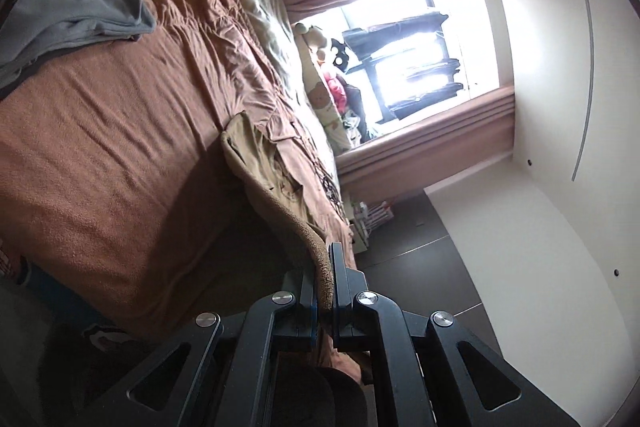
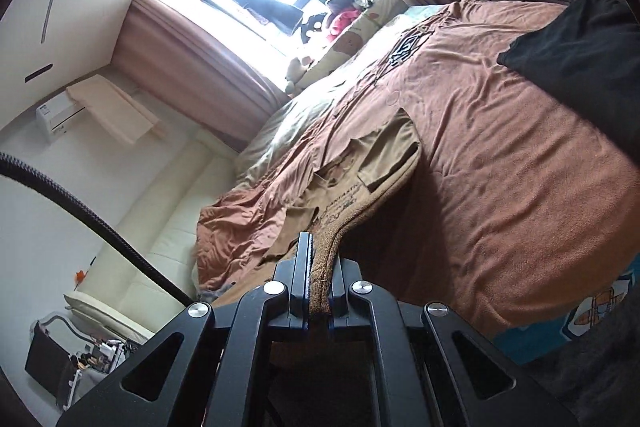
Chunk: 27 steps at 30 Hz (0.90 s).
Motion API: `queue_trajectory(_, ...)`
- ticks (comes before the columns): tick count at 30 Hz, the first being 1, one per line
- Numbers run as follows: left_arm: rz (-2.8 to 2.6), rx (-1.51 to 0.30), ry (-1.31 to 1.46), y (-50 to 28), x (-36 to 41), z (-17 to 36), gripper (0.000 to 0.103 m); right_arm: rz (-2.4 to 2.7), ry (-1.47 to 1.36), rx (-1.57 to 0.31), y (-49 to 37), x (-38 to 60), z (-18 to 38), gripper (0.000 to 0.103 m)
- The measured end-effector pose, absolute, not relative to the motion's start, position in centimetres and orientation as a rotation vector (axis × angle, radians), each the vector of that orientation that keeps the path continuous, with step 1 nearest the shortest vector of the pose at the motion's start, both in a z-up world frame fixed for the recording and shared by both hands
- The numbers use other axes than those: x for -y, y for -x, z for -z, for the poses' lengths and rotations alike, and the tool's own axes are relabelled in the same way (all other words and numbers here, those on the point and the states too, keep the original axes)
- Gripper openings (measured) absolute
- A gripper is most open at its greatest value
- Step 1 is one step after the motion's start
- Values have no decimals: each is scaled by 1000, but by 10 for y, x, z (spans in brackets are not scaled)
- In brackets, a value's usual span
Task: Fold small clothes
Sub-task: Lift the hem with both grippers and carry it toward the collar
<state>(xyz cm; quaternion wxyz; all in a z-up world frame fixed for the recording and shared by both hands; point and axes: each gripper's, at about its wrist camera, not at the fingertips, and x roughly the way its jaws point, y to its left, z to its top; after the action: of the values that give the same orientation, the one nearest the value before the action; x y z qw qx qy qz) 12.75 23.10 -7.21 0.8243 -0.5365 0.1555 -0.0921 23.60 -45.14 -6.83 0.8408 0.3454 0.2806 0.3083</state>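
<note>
Both clamped on the ribbed hem of the tan shirt, left claw and right claw alike, body of it stretched ahead and away, far end resting on the brown bed.

Both grippers clamped tight

The left gripper and right gripper each pinch fabric between nearly closed jaws, held raised.

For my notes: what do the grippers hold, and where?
Both the left gripper and right gripper pinch the tan garment by its ribbed hem edge.
</note>
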Motion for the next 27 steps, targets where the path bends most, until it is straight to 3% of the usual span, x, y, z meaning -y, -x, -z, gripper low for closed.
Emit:
queue_trajectory(14, 277, -269, 1125, -40, -210, 54, 4, -714, -721, -561, -171, 480, 66, 2)
queue_trajectory(27, 320, -226, 1100, -26, -207, 25, 4, -742, -731, -528, -177, 482, 62, 2)
